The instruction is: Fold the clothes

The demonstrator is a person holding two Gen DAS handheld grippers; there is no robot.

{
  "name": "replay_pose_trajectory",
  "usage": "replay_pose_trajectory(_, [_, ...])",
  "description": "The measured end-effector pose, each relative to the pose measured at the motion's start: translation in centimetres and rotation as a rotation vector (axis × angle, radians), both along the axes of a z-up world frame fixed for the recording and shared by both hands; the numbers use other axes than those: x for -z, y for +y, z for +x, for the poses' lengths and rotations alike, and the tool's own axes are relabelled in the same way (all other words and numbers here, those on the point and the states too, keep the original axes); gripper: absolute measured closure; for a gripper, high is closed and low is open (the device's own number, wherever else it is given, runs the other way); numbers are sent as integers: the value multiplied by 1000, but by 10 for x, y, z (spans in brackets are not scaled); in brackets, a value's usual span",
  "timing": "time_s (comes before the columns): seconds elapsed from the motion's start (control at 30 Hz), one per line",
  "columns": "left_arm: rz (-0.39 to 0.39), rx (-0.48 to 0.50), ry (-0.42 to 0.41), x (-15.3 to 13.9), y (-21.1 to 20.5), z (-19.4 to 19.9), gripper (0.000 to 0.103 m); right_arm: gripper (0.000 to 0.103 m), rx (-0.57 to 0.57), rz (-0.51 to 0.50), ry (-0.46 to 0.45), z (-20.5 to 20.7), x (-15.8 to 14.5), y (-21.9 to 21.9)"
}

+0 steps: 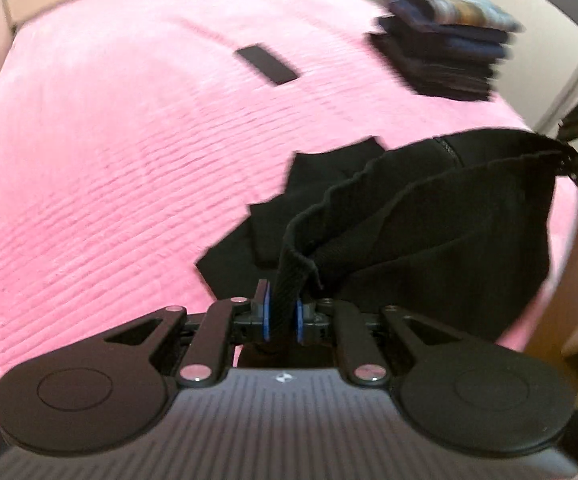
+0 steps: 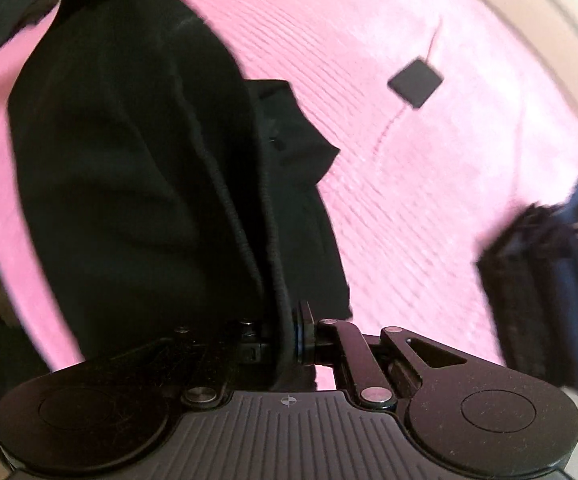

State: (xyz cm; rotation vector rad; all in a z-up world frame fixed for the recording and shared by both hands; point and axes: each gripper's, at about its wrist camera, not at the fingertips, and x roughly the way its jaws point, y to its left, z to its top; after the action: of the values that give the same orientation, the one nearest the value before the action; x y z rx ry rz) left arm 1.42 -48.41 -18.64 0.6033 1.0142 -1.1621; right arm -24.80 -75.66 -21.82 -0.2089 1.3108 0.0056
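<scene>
A black garment [image 1: 441,232] with a ribbed elastic waistband hangs between both grippers above the pink bed cover [image 1: 109,160]. My left gripper [image 1: 283,314] is shut on one end of the waistband, its blue pads pinching the ribbed cloth. The other end stretches up to the right gripper [image 1: 577,160] at the right edge of the left wrist view. In the right wrist view the right gripper [image 2: 285,340] is shut on the black garment [image 2: 137,168], which fills the left half and hides the left finger. The garment's lower part drapes onto the pink bed cover [image 2: 429,200].
A stack of folded dark clothes [image 1: 445,36] sits at the far right of the bed; the same stack of folded clothes [image 2: 549,280] is blurred at the right. A small black rectangle [image 1: 267,65] lies on the cover; the black rectangle [image 2: 415,83] lies beyond the garment.
</scene>
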Motion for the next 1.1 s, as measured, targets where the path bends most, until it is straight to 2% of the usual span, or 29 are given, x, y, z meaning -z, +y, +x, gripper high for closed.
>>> replay_pose_trajectory(0.1, [47,-32,21,39,-33,28,94,98,38,87,12,36,35,-46])
replay_pose_trajectory(0.2, [80,-88,28,68,-47,48,94,98,96,183,6,56,56,-75])
replay_pose_trajectory(0.33, [98,-141,39,91,-56,68,94,98,152,266,-18,63,69,-92])
replay_pose_trajectory(0.53, [112,-198,59,126,-71,87,94,98,308,394,-18,69,115,-125])
replay_pose_trajectory(0.6, [127,-192,58,136,-80,90,94,93,376,443,-29,65,122,-132])
replay_pose_trajectory(0.67, [133,-195,56,139,-85,94,94,83,447,466,-49,59,119,-138])
replay_pose_trajectory(0.73, [114,-222,31,130,-85,98,93,55,518,463,-84,53,107,-145])
replay_pose_trajectory(0.8, [104,-265,3,121,-84,104,95,39,582,449,-146,46,91,-151])
replay_pose_trajectory(0.93, [118,-398,-50,110,-75,122,95,38,672,353,-257,30,76,-151])
replay_pose_trajectory(1.0, [100,-393,-59,101,-72,118,94,38,788,368,-326,17,69,-159])
replay_pose_trajectory(1.07, [77,-378,-65,91,-70,112,93,38,884,353,-355,7,66,-162])
replay_pose_trajectory(1.1, [59,-359,-56,87,-70,107,93,38,897,352,-362,4,63,-160])
